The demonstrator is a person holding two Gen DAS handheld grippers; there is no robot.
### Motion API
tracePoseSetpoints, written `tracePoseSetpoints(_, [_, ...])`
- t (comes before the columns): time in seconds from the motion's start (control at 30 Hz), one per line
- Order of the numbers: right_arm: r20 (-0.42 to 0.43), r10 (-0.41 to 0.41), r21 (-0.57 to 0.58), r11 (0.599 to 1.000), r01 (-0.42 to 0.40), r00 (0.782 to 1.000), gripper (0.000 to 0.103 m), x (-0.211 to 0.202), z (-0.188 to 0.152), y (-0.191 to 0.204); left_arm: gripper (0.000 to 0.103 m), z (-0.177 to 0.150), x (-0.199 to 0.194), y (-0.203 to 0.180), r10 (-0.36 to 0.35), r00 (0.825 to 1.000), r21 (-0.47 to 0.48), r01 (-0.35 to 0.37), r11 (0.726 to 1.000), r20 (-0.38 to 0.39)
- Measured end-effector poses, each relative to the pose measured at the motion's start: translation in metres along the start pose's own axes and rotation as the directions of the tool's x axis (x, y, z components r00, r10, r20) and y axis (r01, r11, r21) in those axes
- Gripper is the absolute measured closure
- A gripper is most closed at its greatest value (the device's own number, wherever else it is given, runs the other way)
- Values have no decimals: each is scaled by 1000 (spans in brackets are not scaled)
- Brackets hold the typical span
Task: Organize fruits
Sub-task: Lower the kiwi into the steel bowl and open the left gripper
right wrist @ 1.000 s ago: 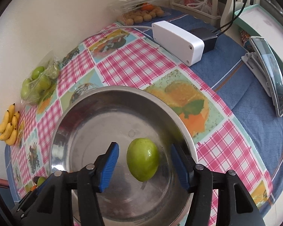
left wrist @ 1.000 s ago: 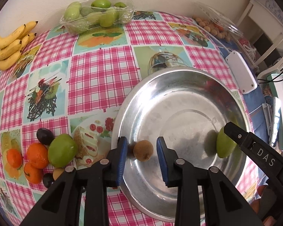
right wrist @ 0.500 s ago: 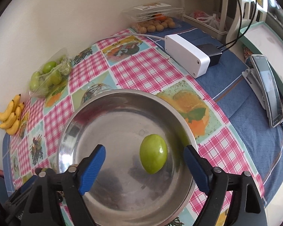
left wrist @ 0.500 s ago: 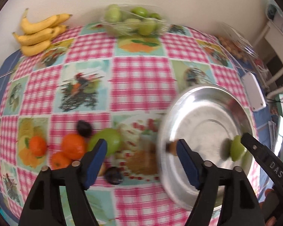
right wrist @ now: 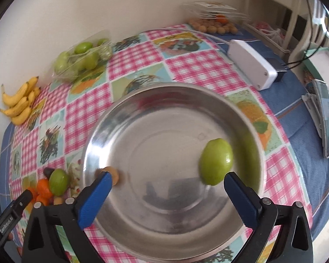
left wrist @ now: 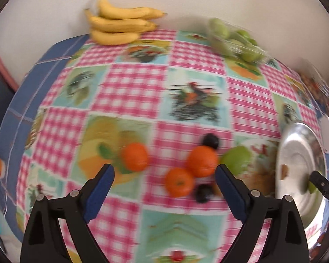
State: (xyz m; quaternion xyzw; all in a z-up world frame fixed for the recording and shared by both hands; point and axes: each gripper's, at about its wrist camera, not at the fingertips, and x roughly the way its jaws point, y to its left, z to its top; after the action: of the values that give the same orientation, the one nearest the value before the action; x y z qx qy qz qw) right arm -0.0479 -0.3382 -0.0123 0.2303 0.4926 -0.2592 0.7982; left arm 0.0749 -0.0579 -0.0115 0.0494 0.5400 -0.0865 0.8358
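Bowl [right wrist: 164,100] holds a green fruit [right wrist: 216,161] and a small brown fruit [right wrist: 114,173], apart. Right gripper [right wrist: 167,197] hangs over it, jaws just opened wide, nothing held. Left gripper [left wrist: 164,194], likewise just opened and empty, hangs over oranges [left wrist: 201,161] on the tablecloth [left wrist: 131,87]. Bag [right wrist: 81,57] holds green fruits.

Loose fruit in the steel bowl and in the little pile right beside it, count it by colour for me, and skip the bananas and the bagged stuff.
Orange fruits: 3
Green fruits: 2
Dark plums: 2
Brown fruits: 2
Total: 9
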Motion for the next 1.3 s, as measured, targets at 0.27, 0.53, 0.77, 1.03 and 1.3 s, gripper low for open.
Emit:
tracePoseSetpoints(0.27, [2,21,-121,992,-20,1000,0,-4,-16,37,9,-19,12,71,83,996,-158,-87,984,-35])
tracePoseSetpoints(0.53, [13,121,-155,981,-118,993,0,-12,-25,61,9,-24,25,104,119,990,-249,-135,959,-80])
tracePoseSetpoints(0.77, [7,160,-212,965,-155,987,0,-11,-30,90,9,-19,18,115,127,991,-265,-135,955,-47])
tracePoseSetpoints(1.03, [-19,244,-359,904,-234,970,0,-12,-48,144,9,-11,8,121,119,993,-271,-115,956,-2])
tracePoseSetpoints(1.3, [-64,272,-417,867,-273,960,0,-7,-60,172,9,-8,5,117,101,995,-236,-99,967,0])
